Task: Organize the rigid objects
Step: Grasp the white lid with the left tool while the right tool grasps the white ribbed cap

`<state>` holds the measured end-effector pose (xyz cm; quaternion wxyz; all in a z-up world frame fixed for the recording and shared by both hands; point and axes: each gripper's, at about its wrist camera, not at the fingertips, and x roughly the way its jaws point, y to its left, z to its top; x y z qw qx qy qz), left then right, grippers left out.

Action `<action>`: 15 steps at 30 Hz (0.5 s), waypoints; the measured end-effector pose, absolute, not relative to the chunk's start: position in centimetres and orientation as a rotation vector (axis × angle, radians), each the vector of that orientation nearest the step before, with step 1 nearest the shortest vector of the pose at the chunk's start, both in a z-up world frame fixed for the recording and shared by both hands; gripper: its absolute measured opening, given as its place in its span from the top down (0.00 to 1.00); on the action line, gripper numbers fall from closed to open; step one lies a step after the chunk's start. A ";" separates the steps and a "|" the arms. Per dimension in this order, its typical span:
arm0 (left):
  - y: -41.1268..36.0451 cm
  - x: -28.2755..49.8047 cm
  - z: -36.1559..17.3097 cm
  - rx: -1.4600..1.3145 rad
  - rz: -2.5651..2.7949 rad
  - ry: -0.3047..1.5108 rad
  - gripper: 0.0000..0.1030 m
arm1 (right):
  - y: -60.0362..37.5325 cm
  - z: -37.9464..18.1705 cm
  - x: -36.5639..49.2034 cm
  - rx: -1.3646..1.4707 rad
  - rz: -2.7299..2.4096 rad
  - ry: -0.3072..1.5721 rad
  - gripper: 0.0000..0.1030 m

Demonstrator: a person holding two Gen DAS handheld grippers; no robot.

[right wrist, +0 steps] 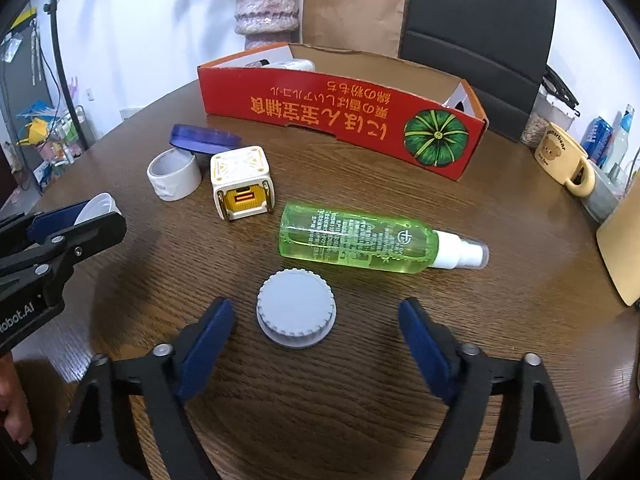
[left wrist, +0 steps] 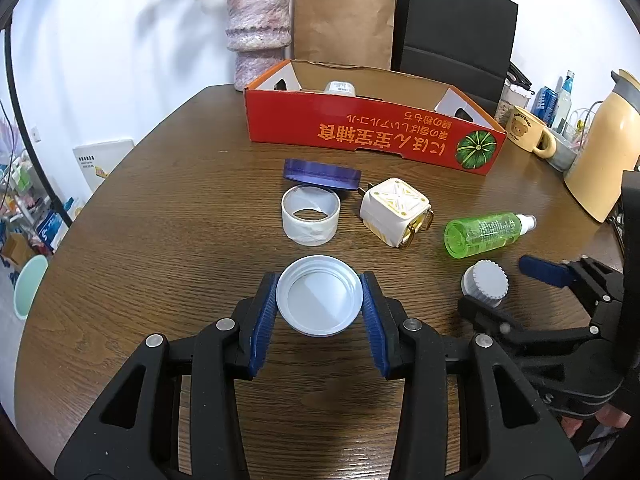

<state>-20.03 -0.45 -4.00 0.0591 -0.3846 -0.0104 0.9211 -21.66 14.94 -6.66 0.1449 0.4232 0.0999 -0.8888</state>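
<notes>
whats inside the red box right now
One white container pokes above the front wall of the red box. That wall hides the box floor, so anything else inside is unseen.

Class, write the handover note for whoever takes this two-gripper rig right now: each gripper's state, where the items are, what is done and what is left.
Left gripper: shut on the white lid, held above the table.
Right gripper: open, jaws either side of the grey ridged cap, pads not touching it.
Red box: at least one white item already inside.
On the table: tape roll, purple lid, white cube charger, green spray bottle lying on its side.
Left: box the lid, the cap, then the rest.
</notes>
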 end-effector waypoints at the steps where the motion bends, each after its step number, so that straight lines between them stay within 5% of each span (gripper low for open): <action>1: -0.5 -20.0 -4.0 -1.166 2.789 -0.032 0.64 | 15.1 -6.6 -21.7 1.213 -2.554 0.264 0.45; 2: -0.5 -20.0 -4.0 -1.166 2.788 -0.032 0.64 | 15.1 -6.6 -21.7 1.212 -2.547 0.250 0.56; 15: -0.4 -19.9 -3.9 -1.153 2.789 -0.028 0.64 | 15.3 -5.4 -20.9 1.122 -2.597 0.258 0.56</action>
